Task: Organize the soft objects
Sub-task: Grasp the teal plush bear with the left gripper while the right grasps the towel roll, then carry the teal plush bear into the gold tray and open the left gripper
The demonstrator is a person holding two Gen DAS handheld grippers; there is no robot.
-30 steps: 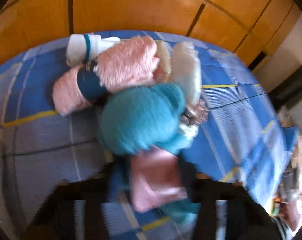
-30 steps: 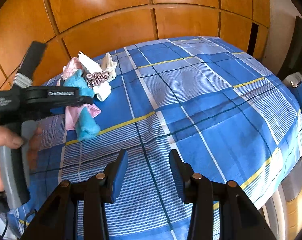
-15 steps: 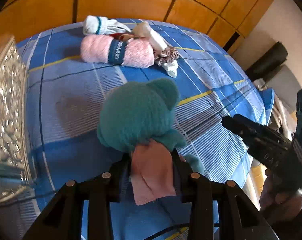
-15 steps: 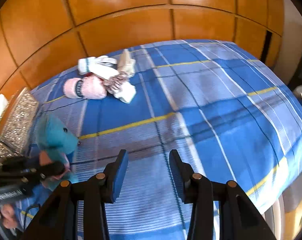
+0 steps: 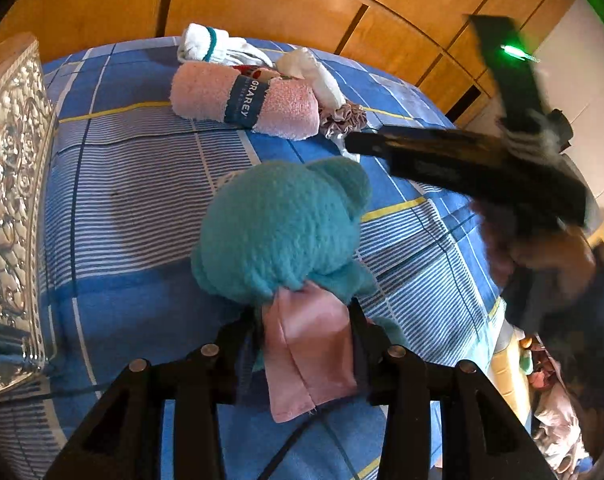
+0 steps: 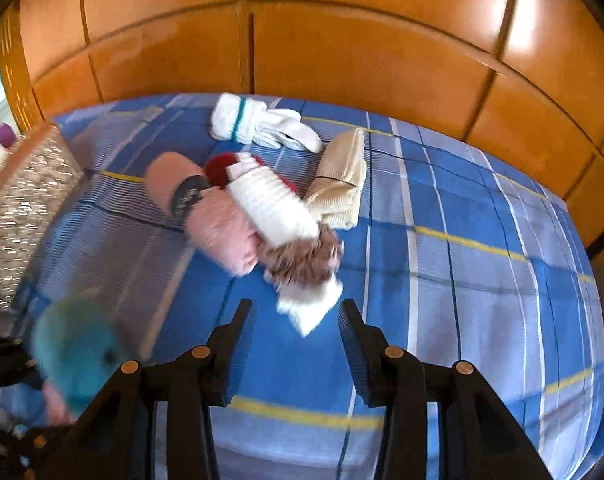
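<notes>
My left gripper (image 5: 304,318) holds a teal plush toy (image 5: 282,224) by its pink cloth (image 5: 310,360), just above the bed. The cloth fills the gap between its jaws, which are opening. The toy also shows blurred at the lower left of the right wrist view (image 6: 74,352). My right gripper (image 6: 296,312) is open and empty, close in front of a pile: a folded white piece (image 6: 310,308), a frilly scrunchie (image 6: 302,256), a rolled pink towel (image 6: 206,216), a ribbed white sock (image 6: 274,204), a cream cloth (image 6: 340,184) and a teal-banded white sock (image 6: 258,124).
A blue checked bedspread (image 6: 482,280) covers the bed, which ends against a wooden wardrobe (image 6: 342,40). A shiny silver box (image 5: 10,184) stands at the left edge. The right gripper's black body (image 5: 482,168) and a hand cross the right side of the left wrist view.
The left gripper carried the plush toy away from the pile toward the silver box. The right gripper swung left and rolled, and now faces the pile at close range.
</notes>
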